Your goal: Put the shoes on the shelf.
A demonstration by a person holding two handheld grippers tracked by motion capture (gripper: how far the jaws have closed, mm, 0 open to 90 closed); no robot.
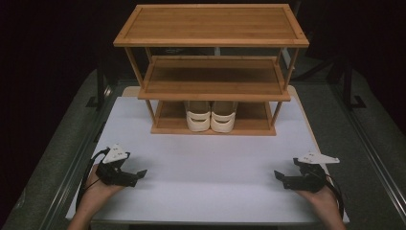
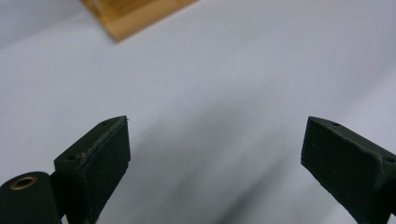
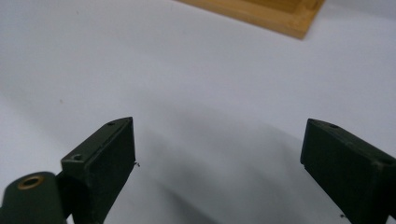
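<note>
in the high view, a three-tier bamboo rack (image 1: 211,72) is seen at the far side of the white table (image 1: 206,167), and a pair of cream shoes (image 1: 211,117) is tucked side by side on its bottom shelf, toes toward the person. the left gripper (image 1: 138,174) and the right gripper (image 1: 280,177) are rested on the near edge of the table, well apart from each other and from the rack (each held in a hand, tips turned inward). nothing is held, so the work is judged to be at its very start; a reach forward to the shoes would be called for next, low enough to pass under the middle shelf.

in the left gripper view, the jaws are spread wide over bare table, and a corner of the rack's base (image 2: 135,16) is caught at the top.

in the right gripper view, the jaws are likewise spread with nothing between them, the base corner (image 3: 275,16) lying beyond.

no brand, label or writing can be read anywhere.
</note>
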